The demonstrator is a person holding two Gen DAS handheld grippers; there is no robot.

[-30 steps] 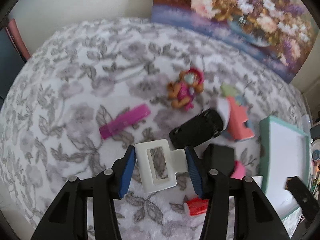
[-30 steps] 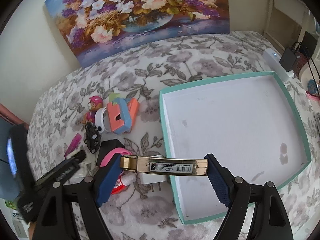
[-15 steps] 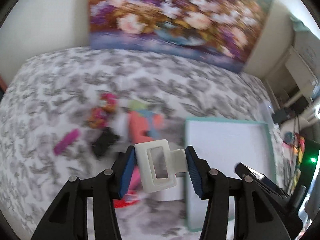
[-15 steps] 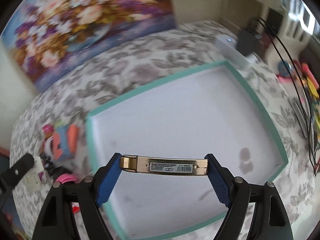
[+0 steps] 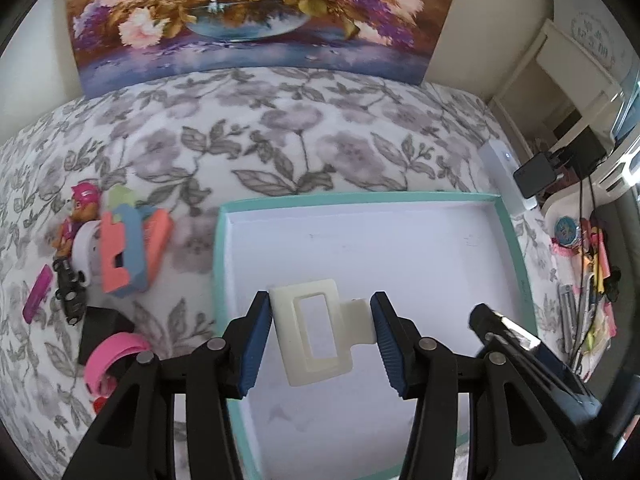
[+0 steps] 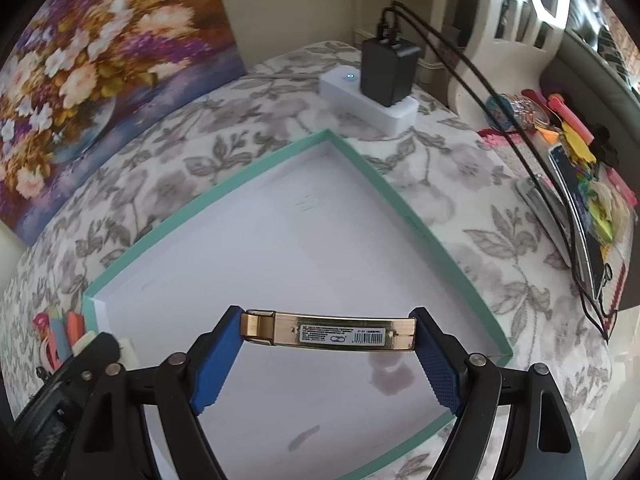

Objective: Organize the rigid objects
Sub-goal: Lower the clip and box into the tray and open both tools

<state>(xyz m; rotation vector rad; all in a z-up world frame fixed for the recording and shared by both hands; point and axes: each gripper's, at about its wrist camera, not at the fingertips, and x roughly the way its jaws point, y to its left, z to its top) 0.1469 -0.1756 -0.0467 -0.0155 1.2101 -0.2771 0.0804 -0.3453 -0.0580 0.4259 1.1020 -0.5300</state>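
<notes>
- Our left gripper (image 5: pixel 320 332) clamped a white hair claw clip (image 5: pixel 316 334) between its pads, above the teal-rimmed tray (image 5: pixel 218 260).
- Our right gripper (image 6: pixel 330 342) clamped a gold barrette (image 6: pixel 332 330) end to end, also over the tray.
- Neither item was released; the tray held nothing.
- Left of the tongs, the toy pup figure (image 5: pixel 78 216), pink ring (image 5: pixel 112 360) and foam blocks (image 5: pixel 128 248) awaited sorting.

White plastic hair clip (image 5: pixel 316 332), rectangular with an open window, is hanging tilted over the teal-rimmed white tray (image 5: pixel 516 248). Gold bar clip (image 6: pixel 330 332), barcode sticker facing up, is lying level above the same tray's floor.
</notes>
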